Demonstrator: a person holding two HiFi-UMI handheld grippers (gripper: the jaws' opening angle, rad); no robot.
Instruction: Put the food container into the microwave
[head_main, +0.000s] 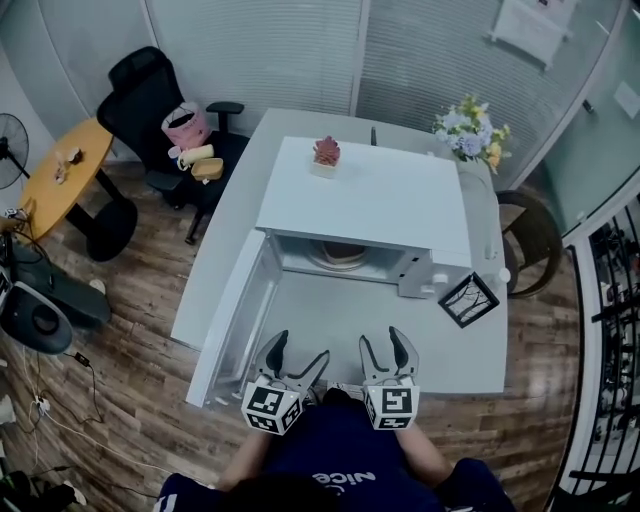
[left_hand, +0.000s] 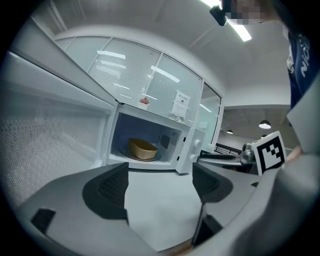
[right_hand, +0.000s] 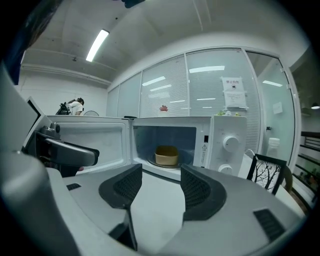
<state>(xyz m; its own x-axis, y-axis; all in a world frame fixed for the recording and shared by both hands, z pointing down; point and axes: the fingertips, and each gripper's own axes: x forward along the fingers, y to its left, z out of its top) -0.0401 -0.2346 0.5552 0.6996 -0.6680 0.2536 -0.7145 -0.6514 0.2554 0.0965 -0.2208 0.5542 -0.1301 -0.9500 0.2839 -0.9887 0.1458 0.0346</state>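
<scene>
The left gripper (head_main: 300, 349) and right gripper (head_main: 384, 342) have their fingers (right_hand: 122, 187) spread and empty over the worktop (head_main: 330, 320). Ahead of the fingers, the food container (right_hand: 166, 155) sits inside the open microwave (right_hand: 225, 145).

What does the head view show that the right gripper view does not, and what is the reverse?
Only the head view shows the yellow table and the wooden floor. Only the right gripper view shows the ceiling light. Both show the microwave with its door open, the brown container inside it, and the framed picture near it.
</scene>
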